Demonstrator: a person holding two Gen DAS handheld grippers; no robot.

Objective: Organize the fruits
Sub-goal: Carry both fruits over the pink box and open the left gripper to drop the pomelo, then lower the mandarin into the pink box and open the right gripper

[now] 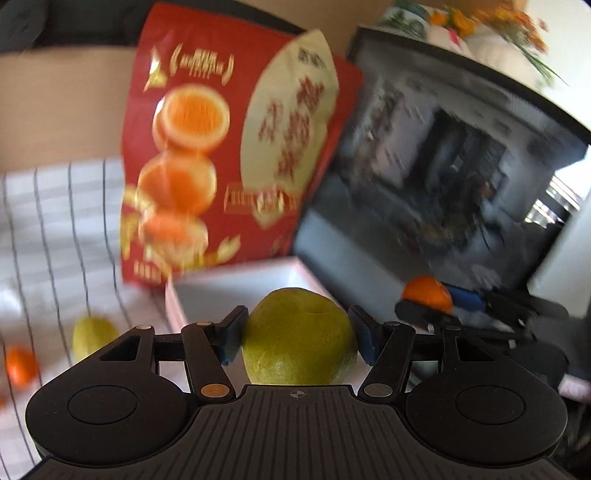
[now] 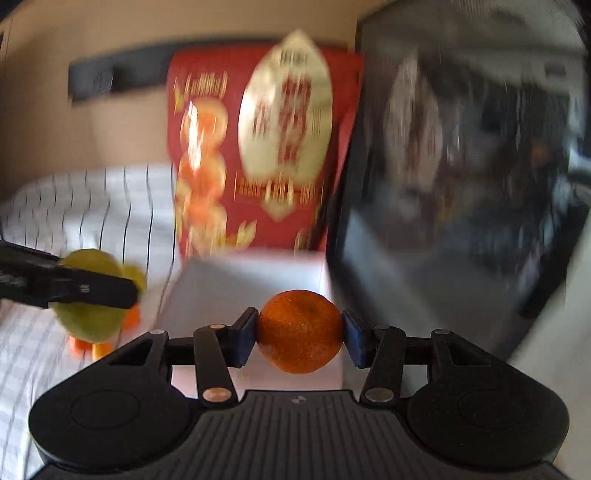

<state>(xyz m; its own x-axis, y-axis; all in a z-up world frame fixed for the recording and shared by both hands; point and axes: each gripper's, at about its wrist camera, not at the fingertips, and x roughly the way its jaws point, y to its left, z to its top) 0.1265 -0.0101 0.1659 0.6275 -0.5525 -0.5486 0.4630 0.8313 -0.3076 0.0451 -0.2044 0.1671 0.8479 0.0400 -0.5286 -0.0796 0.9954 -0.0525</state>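
Observation:
My left gripper (image 1: 297, 338) is shut on a green pear (image 1: 299, 336), its blue pads pressing both sides. The pear hangs in front of an open white box (image 1: 221, 288). My right gripper (image 2: 300, 338) is shut on an orange mandarin (image 2: 300, 332), held above the same white box (image 2: 229, 284). In the left wrist view the right gripper (image 1: 439, 306) with its mandarin (image 1: 428, 291) shows at right. The right wrist view shows the left gripper's finger (image 2: 74, 288) across the green pear (image 2: 88, 295) at left. Another pear (image 1: 92, 334) and mandarin (image 1: 20, 365) lie on the cloth.
A red snack bag (image 1: 236, 147) printed with orange halves stands behind the box. A dark glossy screen (image 1: 443, 177) rises at right, with flowers (image 1: 480, 22) above it. A white striped cloth (image 1: 55, 229) covers the table. More orange fruit (image 2: 92, 347) lies under the left gripper.

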